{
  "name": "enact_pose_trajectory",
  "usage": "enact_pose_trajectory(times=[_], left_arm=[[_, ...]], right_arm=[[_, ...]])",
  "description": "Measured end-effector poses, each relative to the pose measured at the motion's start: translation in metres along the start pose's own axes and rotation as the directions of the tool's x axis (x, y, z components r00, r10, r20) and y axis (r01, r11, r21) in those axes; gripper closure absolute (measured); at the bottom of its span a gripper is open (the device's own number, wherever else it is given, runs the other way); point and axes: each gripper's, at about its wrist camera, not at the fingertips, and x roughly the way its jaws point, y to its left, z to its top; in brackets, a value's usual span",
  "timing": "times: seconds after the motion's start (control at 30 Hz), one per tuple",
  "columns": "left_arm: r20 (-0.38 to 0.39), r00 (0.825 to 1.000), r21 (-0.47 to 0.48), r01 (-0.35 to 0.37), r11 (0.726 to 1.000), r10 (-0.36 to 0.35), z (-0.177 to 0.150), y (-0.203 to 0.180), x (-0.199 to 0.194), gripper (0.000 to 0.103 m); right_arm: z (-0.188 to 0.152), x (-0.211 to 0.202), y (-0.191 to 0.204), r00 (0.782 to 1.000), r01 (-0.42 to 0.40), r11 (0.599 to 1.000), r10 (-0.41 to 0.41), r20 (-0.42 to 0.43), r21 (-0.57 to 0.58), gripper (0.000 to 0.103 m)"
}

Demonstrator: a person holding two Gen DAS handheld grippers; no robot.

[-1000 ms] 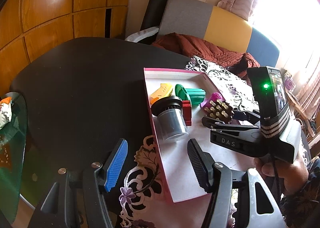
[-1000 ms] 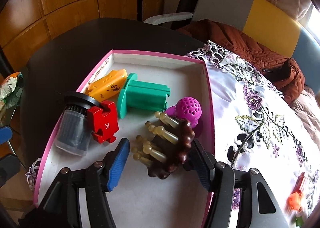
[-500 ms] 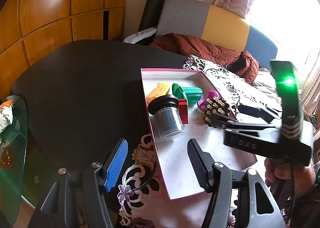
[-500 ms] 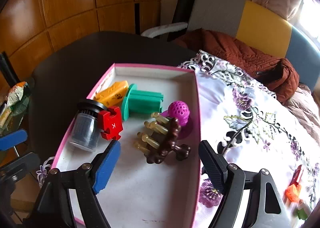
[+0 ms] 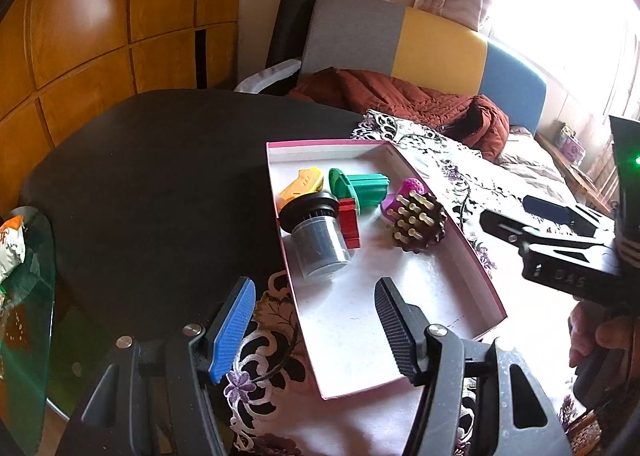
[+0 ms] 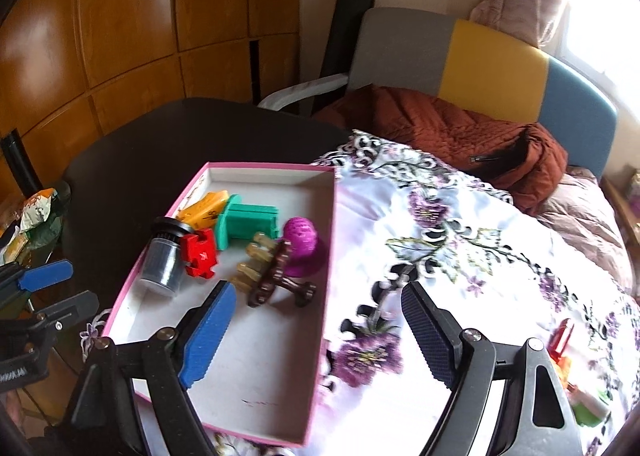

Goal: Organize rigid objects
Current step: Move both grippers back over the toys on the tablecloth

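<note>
Brown wooden massager (image 6: 276,276), pale pegs, lying tilted

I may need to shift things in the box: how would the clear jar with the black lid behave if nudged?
The jar lies on its side, so it would probably roll. The red puzzle piece beside it may block rolling that way. It looks like rigid plastic, likely light, and smooth enough to slip.

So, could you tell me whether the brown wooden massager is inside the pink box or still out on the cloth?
Inside. The brown wooden massager lies on the pink box floor beside the purple ball.
</note>
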Motion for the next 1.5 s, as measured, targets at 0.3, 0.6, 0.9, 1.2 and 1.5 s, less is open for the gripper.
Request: enact_pose_trajectory(times=[0.3, 0.6, 0.9, 1.2, 1.5], left_arm=[[-0.001, 1.0, 0.052, 0.003, 0.999, -0.003, 0.001, -0.015, -0.001, 0.04], [-0.007, 1.0, 0.123, 0.016, 0.992, -0.016, 0.003, -0.038, 0.002, 0.04], [-0.015, 0.999, 0.218, 0.053, 0.974, -0.051, 0.011, -0.076, 0.005, 0.04], [-0.08, 0.989, 0.298, 0.146, 0.943, -0.127, 0.015, -0.136, 0.023, 0.04], [-0.187, 0.958, 0.352, 0.272, 0.896, -0.218, 0.008, -0.197, 0.047, 0.04]], right_arm=[[-0.011, -0.024, -0.056, 0.996, 0.09, 0.994, -0.091, 0.016, 0.063, 0.018], [-0.027, -0.052, -0.14, 0.966, 0.255, 0.953, -0.259, 0.007, 0.166, 0.017], [-0.071, -0.071, -0.246, 0.885, 0.444, 0.805, -0.462, -0.053, 0.393, 0.017], [-0.095, -0.093, -0.298, 0.867, 0.441, 0.633, -0.485, -0.117, 0.636, 0.012], [-0.112, -0.107, -0.32, 0.854, 0.424, 0.519, -0.502, -0.136, 0.743, 0.011]])
